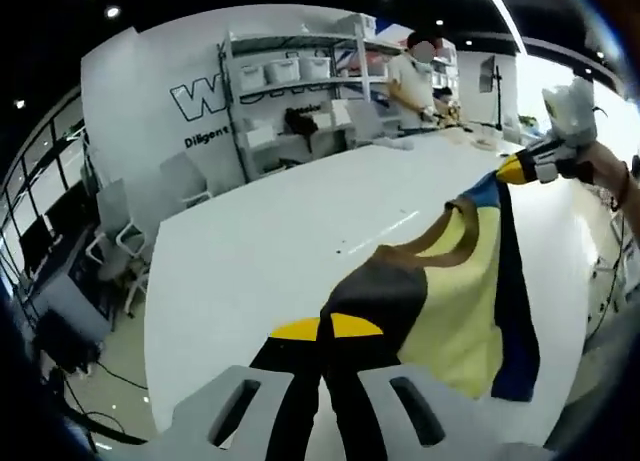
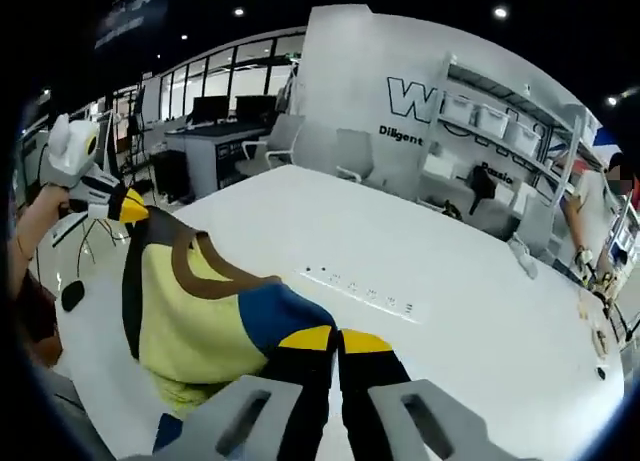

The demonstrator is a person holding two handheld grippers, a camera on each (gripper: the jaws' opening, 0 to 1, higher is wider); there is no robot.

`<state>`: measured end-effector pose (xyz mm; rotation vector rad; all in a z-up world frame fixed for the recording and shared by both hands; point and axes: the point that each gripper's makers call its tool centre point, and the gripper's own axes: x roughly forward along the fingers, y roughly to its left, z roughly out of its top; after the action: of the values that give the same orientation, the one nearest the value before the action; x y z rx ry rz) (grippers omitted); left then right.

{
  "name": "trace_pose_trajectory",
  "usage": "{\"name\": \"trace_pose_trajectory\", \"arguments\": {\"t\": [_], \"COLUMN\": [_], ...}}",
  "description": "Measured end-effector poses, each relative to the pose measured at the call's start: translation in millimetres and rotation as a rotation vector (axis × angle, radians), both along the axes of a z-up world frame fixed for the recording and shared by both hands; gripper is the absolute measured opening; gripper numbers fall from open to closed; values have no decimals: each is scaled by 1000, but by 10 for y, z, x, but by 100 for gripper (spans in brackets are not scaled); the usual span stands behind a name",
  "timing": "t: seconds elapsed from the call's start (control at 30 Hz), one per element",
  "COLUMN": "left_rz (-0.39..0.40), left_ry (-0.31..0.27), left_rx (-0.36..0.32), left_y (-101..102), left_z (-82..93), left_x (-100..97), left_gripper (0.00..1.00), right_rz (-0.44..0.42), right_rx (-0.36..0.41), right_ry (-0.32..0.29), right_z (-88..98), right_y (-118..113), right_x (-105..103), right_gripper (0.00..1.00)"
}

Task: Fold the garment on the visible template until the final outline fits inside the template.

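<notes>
A garment (image 1: 455, 306) in pale yellow with brown and navy-blue panels hangs stretched between both grippers above the white table (image 1: 250, 251). In the left gripper view, my left gripper (image 1: 327, 328) is shut on a dark brown edge of it. My right gripper (image 1: 515, 168) pinches the blue corner at the upper right, with a hand behind it. In the right gripper view, my right gripper (image 2: 337, 338) is shut on the blue part of the garment (image 2: 190, 311). My left gripper (image 2: 128, 207) holds the far dark corner at the left. I cannot make out a template outline.
A short row of small marks (image 2: 365, 291) runs across the table (image 2: 480, 351) near its middle. A person (image 1: 412, 76) stands at the far end by shelves with bins (image 1: 290, 76). Grey chairs (image 1: 120, 241) line the table's side, with desks and monitors (image 2: 215, 121) beyond.
</notes>
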<state>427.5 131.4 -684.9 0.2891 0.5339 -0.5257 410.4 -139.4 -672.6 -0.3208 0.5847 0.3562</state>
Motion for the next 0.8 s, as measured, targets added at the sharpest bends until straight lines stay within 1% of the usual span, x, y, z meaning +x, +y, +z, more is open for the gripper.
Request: {"name": "trace_pose_trajectory", "arguments": {"t": [0.03, 0.07, 0.1, 0.13, 0.17, 0.2, 0.23, 0.3, 0.37, 0.4, 0.43, 0.47, 0.5, 0.53, 0.6, 0.63, 0.67, 0.7, 0.8], "left_rz": [24, 31, 31, 30, 31, 31, 37, 35, 37, 40, 41, 38, 34, 30, 21, 22, 27, 49, 62], "left_ry": [49, 79, 88, 106, 114, 126, 143, 154, 177, 194, 201, 220, 222, 255, 260, 284, 296, 313, 339], "left_rx": [-3, -5, -2, 11, 10, 11, 5, 17, 26, 21, 17, 5, 9, 17, 14, 12, 10, 7, 43], "left_y": [19, 24, 30, 46, 50, 55, 67, 76, 86, 85, 80, 54, 44, 32, 0, -11, -10, -1, 20], "left_z": [-178, -264, -308, -444, -476, -538, -621, -704, -808, -879, -902, -984, -1024, -1119, -1181, -1223, -1245, -1295, -1415], "left_x": [105, 142, 168, 273, 297, 336, 391, 450, 512, 554, 566, 622, 656, 686, 738, 735, 735, 756, 793], "left_gripper": [0, 0, 0, 0, 0, 0, 0, 0, 0, 0, 0, 0, 0, 0, 0, 0, 0, 0, 0], "right_rz": [-21, -25, -23, -23, -30, -46, -35, -39, -37, -41, -44, -47, -57, -57, -53, -66, -66, -66, -64], "right_rx": [2, -8, -19, -43, -38, -33, -50, -60, -68, -73, -79, -85, -87, -94, -100, -92, -91, -90, -92], "right_ry": [16, 29, 40, 83, 81, 95, 111, 124, 128, 140, 148, 156, 163, 172, 193, 191, 196, 200, 208], "right_z": [-125, -200, -246, -402, -428, -491, -596, -687, -770, -857, -907, -956, -1000, -1081, -1158, -1193, -1221, -1250, -1336], "right_y": [1, -7, -15, -36, -38, -50, -45, -50, -46, -53, -64, -74, -87, -92, -91, -102, -97, -93, -98], "right_x": [125, 179, 197, 257, 290, 321, 378, 434, 502, 565, 594, 623, 652, 697, 709, 744, 760, 775, 826], "right_gripper": [0, 0, 0, 0, 0, 0, 0, 0, 0, 0, 0, 0, 0, 0, 0, 0, 0, 0, 0]}}
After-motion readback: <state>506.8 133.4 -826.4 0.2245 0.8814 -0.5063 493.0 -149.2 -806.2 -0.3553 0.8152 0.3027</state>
